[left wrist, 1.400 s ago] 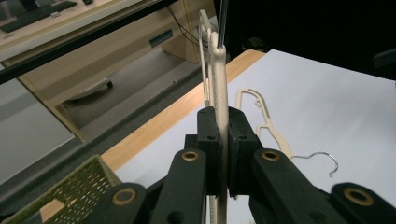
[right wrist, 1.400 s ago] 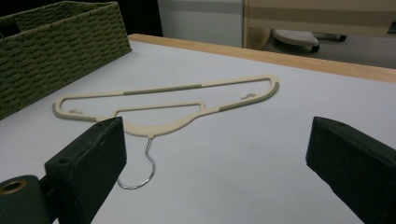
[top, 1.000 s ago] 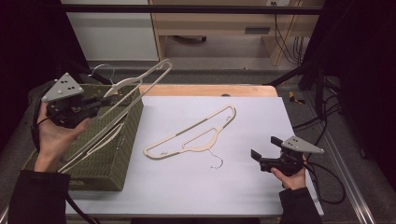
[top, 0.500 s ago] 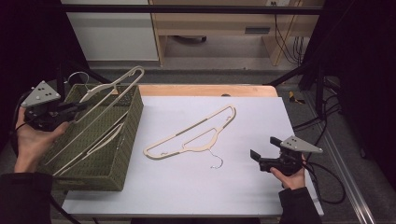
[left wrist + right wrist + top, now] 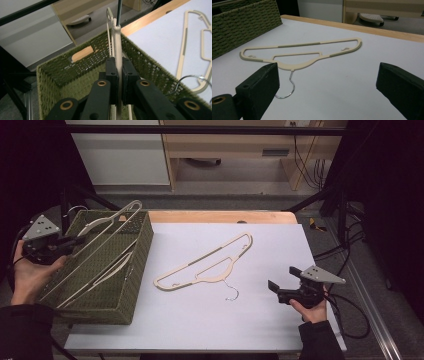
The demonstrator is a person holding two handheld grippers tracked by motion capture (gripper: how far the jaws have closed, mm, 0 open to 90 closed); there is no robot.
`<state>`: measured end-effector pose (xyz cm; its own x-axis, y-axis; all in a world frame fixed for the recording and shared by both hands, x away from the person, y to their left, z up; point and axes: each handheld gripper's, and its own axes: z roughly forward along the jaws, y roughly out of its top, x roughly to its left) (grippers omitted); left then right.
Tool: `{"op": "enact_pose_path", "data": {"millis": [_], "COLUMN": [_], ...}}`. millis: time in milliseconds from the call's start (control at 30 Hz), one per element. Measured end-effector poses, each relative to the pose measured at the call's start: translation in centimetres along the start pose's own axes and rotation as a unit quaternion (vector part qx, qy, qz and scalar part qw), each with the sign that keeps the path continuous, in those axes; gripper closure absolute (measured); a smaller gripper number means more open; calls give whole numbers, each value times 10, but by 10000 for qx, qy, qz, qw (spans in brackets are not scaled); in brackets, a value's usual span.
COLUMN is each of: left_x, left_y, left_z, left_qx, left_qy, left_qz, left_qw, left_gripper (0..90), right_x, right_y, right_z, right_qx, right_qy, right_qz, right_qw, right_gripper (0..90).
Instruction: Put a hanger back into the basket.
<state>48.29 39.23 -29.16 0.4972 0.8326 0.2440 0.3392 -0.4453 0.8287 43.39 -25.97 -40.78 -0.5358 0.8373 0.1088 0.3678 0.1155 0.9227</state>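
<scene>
From above, the left hand-held gripper (image 5: 75,240) sits off the left edge of the worktop (image 5: 200,330), beside the green woven basket (image 5: 125,300) that stands along that edge. Its jaws are pinched on a cream hanger (image 5: 107,222) which slants over the basket, one end poking past the basket's far rim. Another hanger (image 5: 100,272) lies down inside the basket. A third hanger (image 5: 210,265) lies flat near the middle of the worktop, its wire hook pointing toward the near edge. The right hand-held gripper (image 5: 274,287) rests near the right edge, jaws spread, aimed at that flat hanger and apart from it.

In the left gripper view, the two black jaws are pressed onto the held hanger (image 5: 117,55), which runs straight up between them above the basket (image 5: 62,67). The flat hanger (image 5: 200,45) shows at the right on the white worktop (image 5: 160,42).

In the right gripper view, the jaws stand wide apart with nothing between them. Ahead lies the flat hanger (image 5: 299,53) on the worktop (image 5: 352,82), with the basket (image 5: 244,22) at the far left.
</scene>
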Motion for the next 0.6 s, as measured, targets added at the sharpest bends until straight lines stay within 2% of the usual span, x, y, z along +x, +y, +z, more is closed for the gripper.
{"op": "enact_pose_path", "data": {"millis": [67,233,433,533,600], "left_x": [1,-1,-3,-7,-10], "left_y": [-4,-14,-30,-35,-35], "left_z": [2,5,8,16,23], "left_qx": [99,104,255,319,387], "left_qy": [20,73,103,66,67], "left_qz": [39,151,240,311,483], "left_qw": [9999,9998,9993,9990,9981], "left_gripper": [858,858,858,858,858], "right_x": [0,0,0,0,1], "right_y": [0,-1,-1,-1,-1], "right_z": [1,1,2,2,3], "right_qx": [2,52,38,69,67], "right_qy": [-5,15,2,24,5], "right_qz": [-1,-76,-57,-67,-56], "right_qw": [10000,10000,10000,10000,10000], "right_gripper": [54,54,54,55,55]}}
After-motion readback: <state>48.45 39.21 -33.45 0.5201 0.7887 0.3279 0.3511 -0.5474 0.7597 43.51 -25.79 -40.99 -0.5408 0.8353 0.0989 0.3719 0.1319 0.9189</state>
